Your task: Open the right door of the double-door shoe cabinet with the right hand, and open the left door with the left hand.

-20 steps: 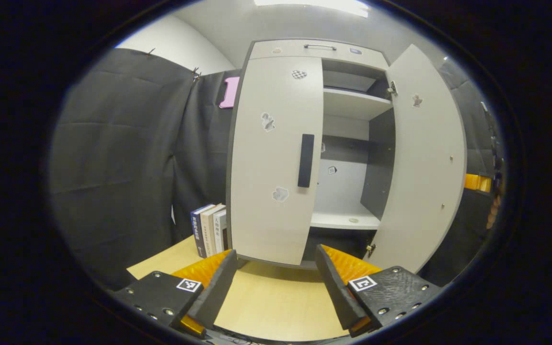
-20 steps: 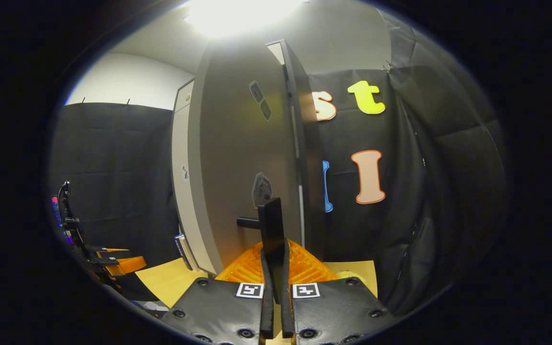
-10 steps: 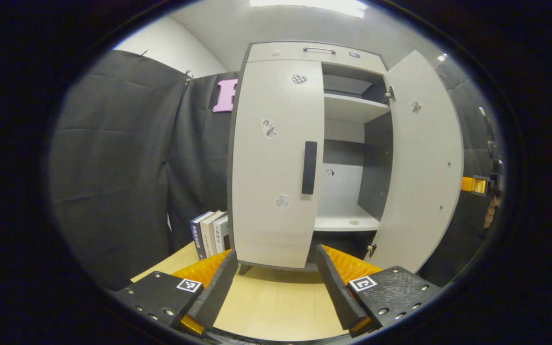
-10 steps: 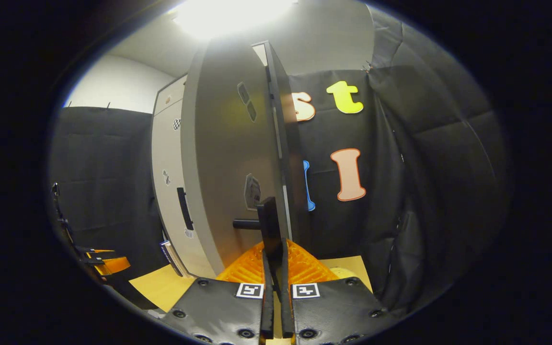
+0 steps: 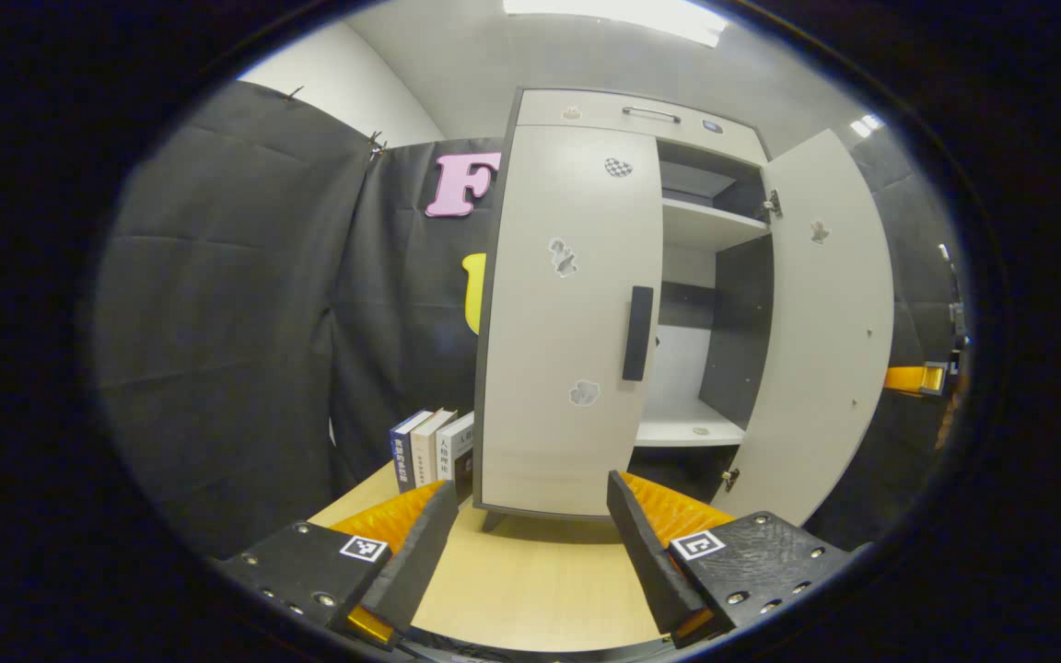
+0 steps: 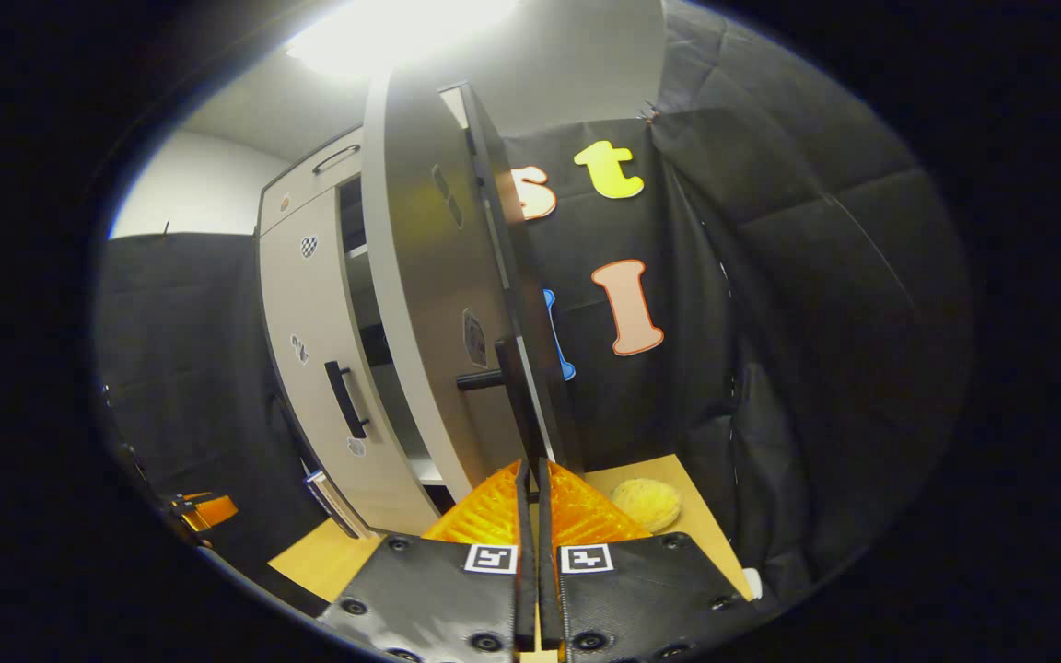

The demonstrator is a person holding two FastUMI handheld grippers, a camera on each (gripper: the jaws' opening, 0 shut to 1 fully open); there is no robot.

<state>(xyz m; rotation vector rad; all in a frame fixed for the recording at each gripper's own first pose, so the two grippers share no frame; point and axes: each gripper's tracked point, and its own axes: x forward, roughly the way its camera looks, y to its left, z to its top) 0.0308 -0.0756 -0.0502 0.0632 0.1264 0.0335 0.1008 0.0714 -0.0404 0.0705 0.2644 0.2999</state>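
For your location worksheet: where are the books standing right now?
In the left gripper view, the books stand upright on the wooden table, just left of the cabinet's closed left door, against the black cloth wall.

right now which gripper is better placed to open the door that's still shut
Left. The left gripper is open and faces the closed left door with its handle ahead. The right gripper is shut beside the open right door.

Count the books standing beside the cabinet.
3 books, upright in a row on the table, just left of the cabinet's closed left door: blue-spined, then white, then a pale one nearest the cabinet. More may be hidden behind it.
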